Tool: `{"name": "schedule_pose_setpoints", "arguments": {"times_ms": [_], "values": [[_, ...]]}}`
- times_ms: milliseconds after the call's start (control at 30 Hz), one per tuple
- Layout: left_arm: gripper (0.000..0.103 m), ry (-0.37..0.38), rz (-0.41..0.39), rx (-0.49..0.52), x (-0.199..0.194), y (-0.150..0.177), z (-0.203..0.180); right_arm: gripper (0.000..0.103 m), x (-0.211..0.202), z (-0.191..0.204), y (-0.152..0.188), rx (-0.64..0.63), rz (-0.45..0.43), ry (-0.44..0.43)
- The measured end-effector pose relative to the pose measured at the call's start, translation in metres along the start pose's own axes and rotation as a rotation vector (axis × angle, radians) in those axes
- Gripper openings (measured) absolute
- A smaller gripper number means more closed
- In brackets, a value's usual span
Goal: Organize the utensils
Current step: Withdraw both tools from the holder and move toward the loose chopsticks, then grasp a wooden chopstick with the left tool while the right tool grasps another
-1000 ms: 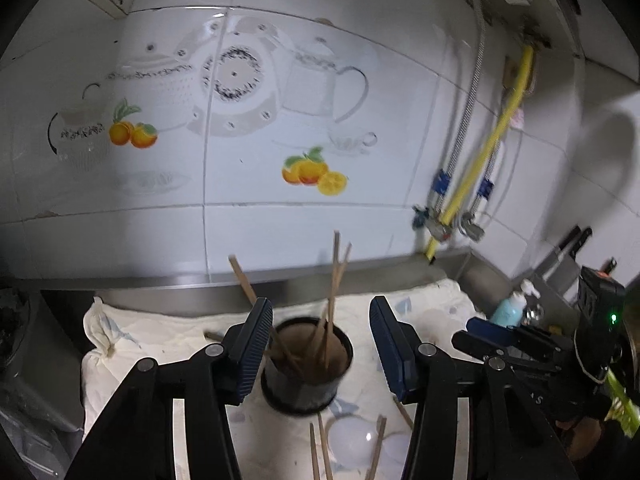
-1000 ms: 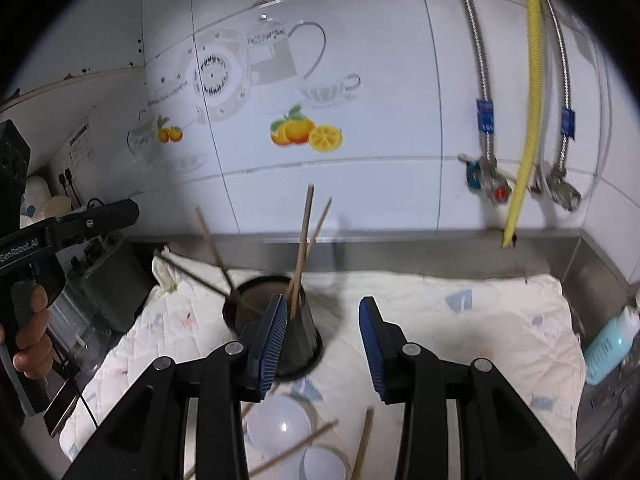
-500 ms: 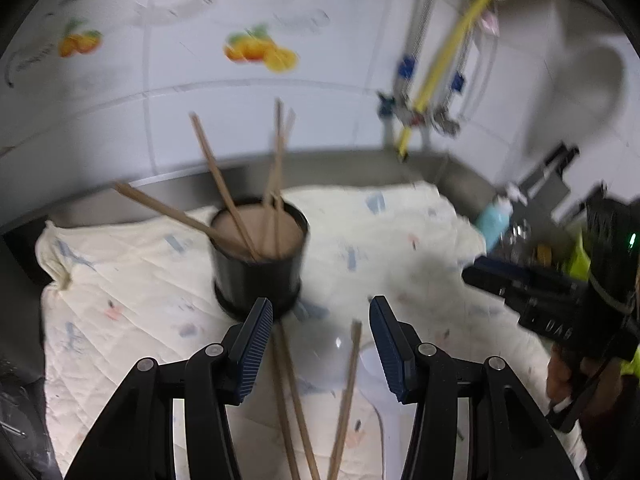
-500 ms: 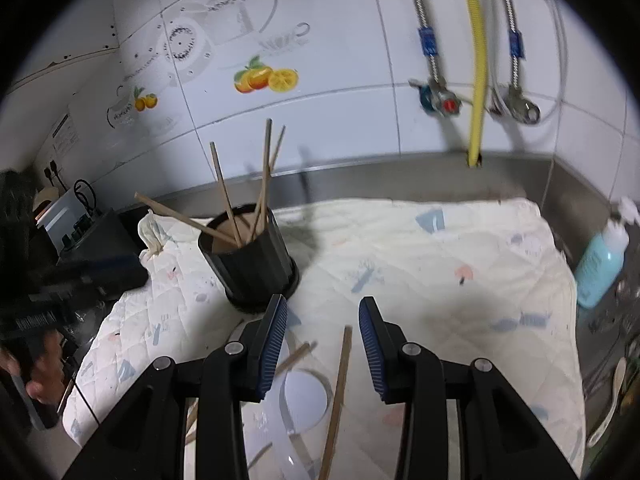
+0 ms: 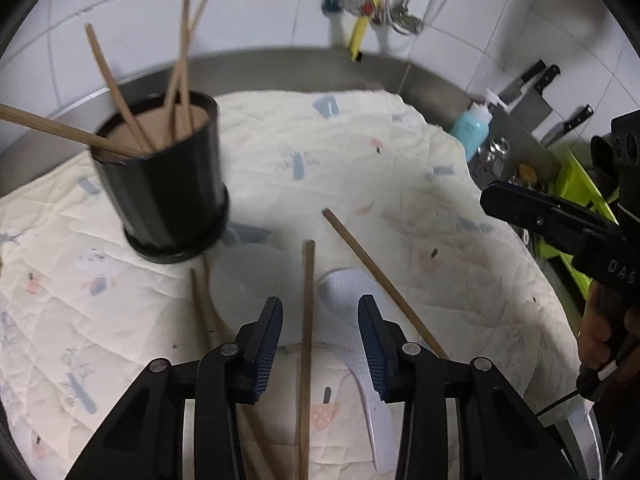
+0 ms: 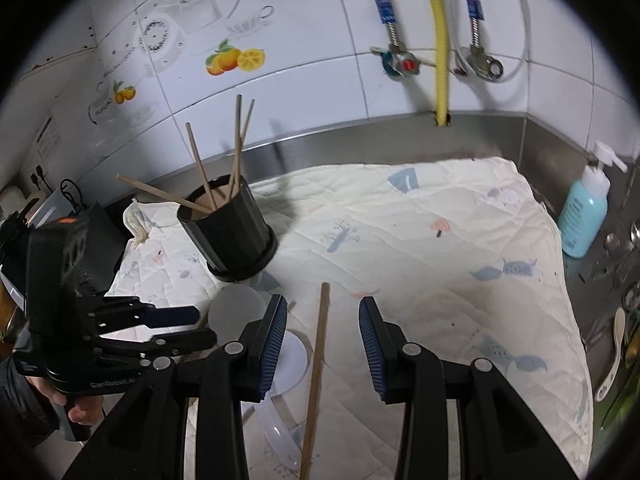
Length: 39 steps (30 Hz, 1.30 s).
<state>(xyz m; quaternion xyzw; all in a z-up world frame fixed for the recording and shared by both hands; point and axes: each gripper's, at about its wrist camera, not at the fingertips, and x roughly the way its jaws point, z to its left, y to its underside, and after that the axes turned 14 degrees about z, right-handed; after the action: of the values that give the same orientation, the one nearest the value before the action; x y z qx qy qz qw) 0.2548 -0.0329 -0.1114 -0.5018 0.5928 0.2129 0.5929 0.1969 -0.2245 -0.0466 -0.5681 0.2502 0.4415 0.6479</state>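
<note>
A black utensil holder (image 5: 164,184) with several wooden chopsticks stands at the back left of a quilted cloth (image 5: 360,168); it also shows in the right wrist view (image 6: 232,232). Loose chopsticks lie on the cloth: one (image 5: 307,344) runs between my left gripper's (image 5: 320,320) open jaws, another (image 5: 384,284) lies to its right. A white rice paddle (image 5: 356,320) and a translucent spoon (image 5: 256,280) lie beside them. My right gripper (image 6: 323,320) is open over a chopstick (image 6: 318,368). Both grippers are empty.
A blue soap bottle (image 6: 584,212) stands at the right edge by the steel backsplash. Knives (image 5: 532,80) hang at the far right. Pipes and a yellow hose (image 6: 436,40) run down the tiled wall. A white spoon (image 6: 612,356) lies off the cloth, right.
Both grippers have tilted down and lowered toward the cloth. The loose chopsticks and paddle now lie between and under the open jaws. The holder has shifted up and left in view.
</note>
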Motion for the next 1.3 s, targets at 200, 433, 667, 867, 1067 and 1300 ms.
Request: {"name": "schedule_pose_setpoints", "arguments": {"times_ms": [200, 433, 667, 867, 1067, 1300], "values": [[0.038, 0.005, 0.051, 0.025, 0.028, -0.01, 0.001, 0.041, 0.006, -0.004, 0.006, 0.022, 0.022, 0.012], [0.035, 0.013, 0.089, 0.033, 0.045, -0.017, 0.006, 0.041, 0.009, -0.01, 0.009, 0.046, 0.035, 0.016], [0.026, 0.028, 0.122, 0.045, 0.057, -0.02, 0.007, 0.041, 0.012, -0.009, 0.008, 0.054, 0.039, 0.015], [0.022, 0.047, 0.137, 0.043, 0.063, -0.019, 0.011, 0.041, 0.016, -0.008, 0.008, 0.058, 0.046, 0.011], [0.015, 0.093, 0.144, 0.04, 0.064, -0.02, 0.015, 0.041, 0.02, -0.007, 0.007, 0.055, 0.056, 0.009], [0.007, 0.098, 0.136, 0.033, 0.065, -0.019, 0.017, 0.041, 0.024, -0.006, 0.007, 0.051, 0.066, 0.011]]}}
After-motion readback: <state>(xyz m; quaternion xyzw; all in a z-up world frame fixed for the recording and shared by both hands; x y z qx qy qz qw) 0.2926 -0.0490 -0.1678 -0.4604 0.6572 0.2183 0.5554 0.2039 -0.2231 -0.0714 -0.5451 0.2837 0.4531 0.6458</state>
